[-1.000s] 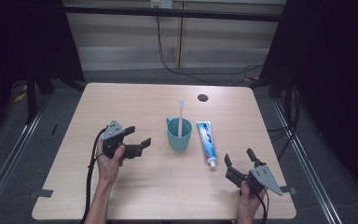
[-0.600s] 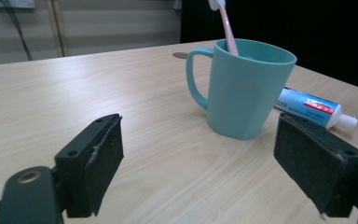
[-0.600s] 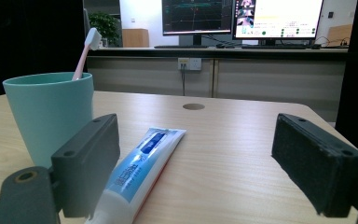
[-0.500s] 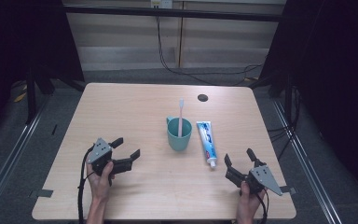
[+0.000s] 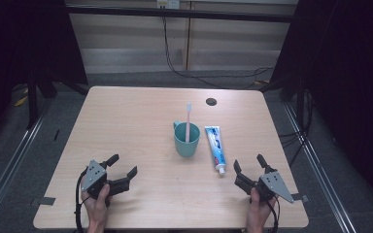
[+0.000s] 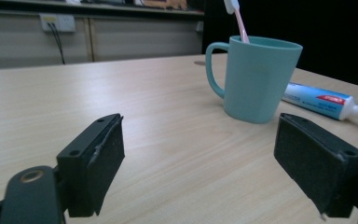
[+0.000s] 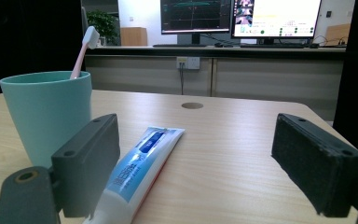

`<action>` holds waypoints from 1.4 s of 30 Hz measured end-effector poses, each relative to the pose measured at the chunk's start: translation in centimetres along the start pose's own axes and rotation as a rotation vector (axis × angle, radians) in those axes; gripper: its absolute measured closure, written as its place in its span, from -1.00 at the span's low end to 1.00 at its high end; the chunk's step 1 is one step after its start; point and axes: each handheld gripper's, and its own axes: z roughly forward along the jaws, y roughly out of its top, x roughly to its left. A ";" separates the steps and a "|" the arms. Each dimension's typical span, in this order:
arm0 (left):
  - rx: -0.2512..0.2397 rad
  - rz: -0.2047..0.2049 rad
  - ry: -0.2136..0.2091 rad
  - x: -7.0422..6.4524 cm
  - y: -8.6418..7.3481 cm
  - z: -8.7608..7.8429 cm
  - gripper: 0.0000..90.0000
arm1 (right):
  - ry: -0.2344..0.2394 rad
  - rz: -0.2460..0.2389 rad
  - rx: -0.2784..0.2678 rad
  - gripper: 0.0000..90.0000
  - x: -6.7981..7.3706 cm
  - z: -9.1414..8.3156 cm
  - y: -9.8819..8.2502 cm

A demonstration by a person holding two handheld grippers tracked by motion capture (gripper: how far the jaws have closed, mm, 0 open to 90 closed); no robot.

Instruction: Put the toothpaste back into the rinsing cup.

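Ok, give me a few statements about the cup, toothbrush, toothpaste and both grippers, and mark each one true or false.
1. The pink toothbrush stands in the teal cup. True.
2. The toothpaste tube lies to the left of the cup in the high view. False: it lies to the cup's right.
3. The left gripper is shut on the cup's handle. False: it is open, apart from the cup, near the table's front edge.
4. The right gripper is open and holds nothing. True.
5. The tube's cap end points toward the person. True.
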 end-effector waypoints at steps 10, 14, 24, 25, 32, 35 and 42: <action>-0.126 0.060 0.024 -0.6 -0.6 -1.3 -0.66 | -0.003 0.007 0.087 -0.69 0.0 0.8 0.3; -0.146 0.067 0.026 -0.5 -0.7 -1.5 -0.65 | -0.022 0.040 0.191 -0.62 -0.4 1.6 0.6; -0.158 0.076 0.013 -0.7 -0.8 -1.6 -0.65 | 0.043 0.045 0.317 -0.65 -0.2 2.2 2.3; -0.158 0.076 0.012 -0.7 -0.8 -1.6 -0.65 | 0.064 0.060 0.326 -0.63 -0.2 2.3 2.5; -0.159 0.075 0.011 -0.6 -0.8 -1.6 -0.65 | 0.143 0.000 0.384 -0.32 0.1 3.4 5.0; -0.156 0.076 0.001 -0.6 -0.8 -1.6 -0.65 | 0.192 0.019 0.375 -0.32 0.0 3.9 5.8; -0.157 0.075 0.000 -0.6 -0.8 -1.6 -0.65 | 0.256 0.009 0.419 -0.33 -0.3 5.3 7.3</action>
